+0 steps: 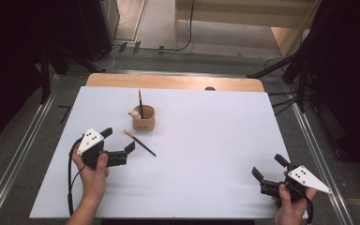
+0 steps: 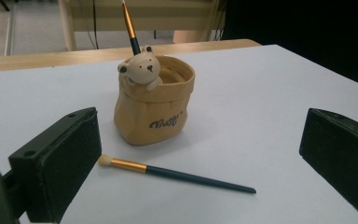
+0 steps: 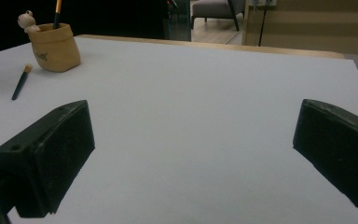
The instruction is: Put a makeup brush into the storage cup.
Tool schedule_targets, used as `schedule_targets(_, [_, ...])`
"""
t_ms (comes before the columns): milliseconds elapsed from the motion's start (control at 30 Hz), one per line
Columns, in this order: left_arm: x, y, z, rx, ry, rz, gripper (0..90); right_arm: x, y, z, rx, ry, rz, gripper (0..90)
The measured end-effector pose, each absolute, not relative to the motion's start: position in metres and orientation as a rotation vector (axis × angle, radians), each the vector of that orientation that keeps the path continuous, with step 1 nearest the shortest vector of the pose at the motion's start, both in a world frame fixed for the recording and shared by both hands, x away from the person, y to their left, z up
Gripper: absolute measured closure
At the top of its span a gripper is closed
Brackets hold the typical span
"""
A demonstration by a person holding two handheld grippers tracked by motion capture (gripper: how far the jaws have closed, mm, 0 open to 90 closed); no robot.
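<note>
A tan pot with a small bear figure [image 1: 144, 118] [image 2: 154, 109] stands on the white table top [image 1: 206, 140], left of the middle. One brush [image 1: 140, 103] [image 2: 129, 25] stands upright inside it. A second brush [image 1: 139, 142] [image 2: 177, 174], with a gold ferrule and a dark handle, lies flat on the table just in front of the pot. My left gripper [image 1: 118, 139] [image 2: 200, 130] is open and empty, its jaws wide apart and pointing at the lying brush from a short way back. My right gripper [image 1: 269, 167] [image 3: 193, 126] rests open near the front right, far from the pot [image 3: 56, 46] and the lying brush [image 3: 21, 83].
A wooden strip [image 1: 173, 82] runs along the table's far edge. Metal rails [image 1: 23, 140] flank the table on both sides. Dark stands and cables [image 1: 300, 70] crowd the floor beyond the far corners.
</note>
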State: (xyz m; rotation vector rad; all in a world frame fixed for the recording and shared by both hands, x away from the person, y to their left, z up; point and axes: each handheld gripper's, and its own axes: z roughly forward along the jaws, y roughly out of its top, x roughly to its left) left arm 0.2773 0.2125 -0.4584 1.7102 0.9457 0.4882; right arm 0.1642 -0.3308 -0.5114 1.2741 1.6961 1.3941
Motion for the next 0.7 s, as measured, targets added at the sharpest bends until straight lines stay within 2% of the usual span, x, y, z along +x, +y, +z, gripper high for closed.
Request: schedule_targets(700, [0.235, 0.275, -0.474, 1.696, 0.944, 0.508, 0.0, 0.164, -0.328, -0.512, 1.210, 1.739, 1.384, 0.0])
